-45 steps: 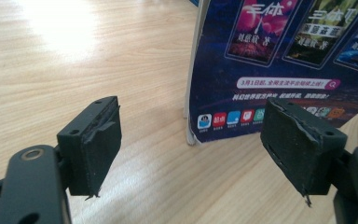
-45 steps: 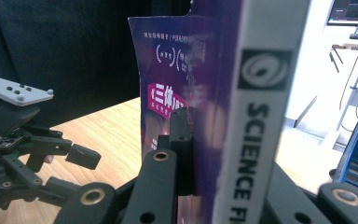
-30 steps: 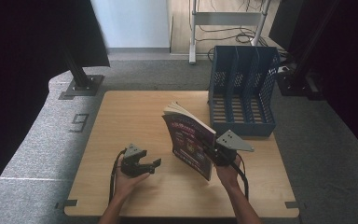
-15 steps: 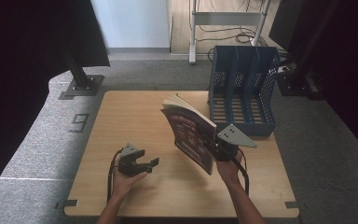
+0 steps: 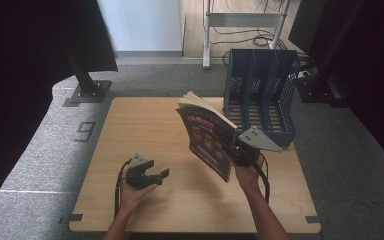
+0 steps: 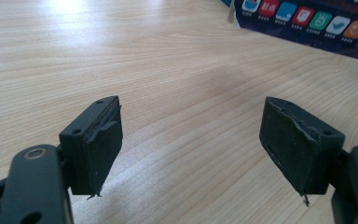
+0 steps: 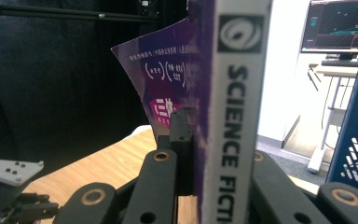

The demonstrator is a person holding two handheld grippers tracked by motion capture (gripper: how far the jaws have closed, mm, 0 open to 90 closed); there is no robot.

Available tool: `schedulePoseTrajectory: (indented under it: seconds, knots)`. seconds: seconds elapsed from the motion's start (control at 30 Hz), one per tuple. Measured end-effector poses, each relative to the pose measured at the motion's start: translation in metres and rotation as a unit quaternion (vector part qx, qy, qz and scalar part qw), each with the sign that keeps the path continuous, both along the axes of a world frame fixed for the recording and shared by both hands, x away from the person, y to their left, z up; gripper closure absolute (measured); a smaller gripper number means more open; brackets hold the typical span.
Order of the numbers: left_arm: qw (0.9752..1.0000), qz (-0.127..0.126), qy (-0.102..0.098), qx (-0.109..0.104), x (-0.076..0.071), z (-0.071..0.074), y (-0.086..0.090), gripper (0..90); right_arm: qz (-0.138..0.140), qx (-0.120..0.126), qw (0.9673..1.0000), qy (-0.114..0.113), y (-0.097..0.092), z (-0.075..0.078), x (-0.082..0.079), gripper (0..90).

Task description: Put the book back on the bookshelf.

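Pale wood tabletop (image 5: pixel 145 125), bare across its left half. Left gripper (image 5: pixel 161 174) rests in the hand near the front edge, left of centre; in the left gripper view its jaws stand wide apart over bare wood, nothing between them. It is idle and well apart from the work.

Middle of the tabletop, towards the right: a purple paperback book (image 5: pixel 207 140), lifted clear of the wood and tilted, pages fanning at the top towards the back edge. Right gripper (image 5: pixel 232 150) clamps it near the spine; in the right gripper view the jaws are closed flat on either side of the book (image 7: pixel 235 93), whose white spine label reads vertically.

Back right corner: blue file rack (image 5: pixel 260 95), three upright slots, perforated walls, apparently empty, open tops facing up.

Judgement: the step in hand looks like carrying the book to a slot of the rack. To do it well:
- keep the grip firm, since loose pages may splay and catch a divider;
- bring the book upright before lowering;
- line the spine up with a slot, enter from above;
- release only once the bottom edge is seated.
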State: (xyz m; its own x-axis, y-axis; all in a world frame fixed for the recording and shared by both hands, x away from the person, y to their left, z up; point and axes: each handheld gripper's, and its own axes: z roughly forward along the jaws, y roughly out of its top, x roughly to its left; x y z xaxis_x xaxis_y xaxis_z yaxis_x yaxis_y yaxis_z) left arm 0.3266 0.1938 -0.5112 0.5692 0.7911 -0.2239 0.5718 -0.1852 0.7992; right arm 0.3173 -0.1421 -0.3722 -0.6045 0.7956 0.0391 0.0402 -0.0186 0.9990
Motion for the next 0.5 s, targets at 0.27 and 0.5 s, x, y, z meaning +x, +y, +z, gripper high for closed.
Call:
schedulePoseTrajectory:
  seconds: [0.27,0.5]
  knots:
    - [1.0,0.005,-0.001,0.008,0.0,-0.001,0.0,21.3,-0.011,0.002,0.9999,-0.005,-0.005,0.01,0.004,81.8]
    - [0.9999,0.008,-0.003,0.008,0.0,-0.001,0.0,21.3,-0.021,0.011,0.9997,-0.005,-0.01,0.016,0.009,81.8]
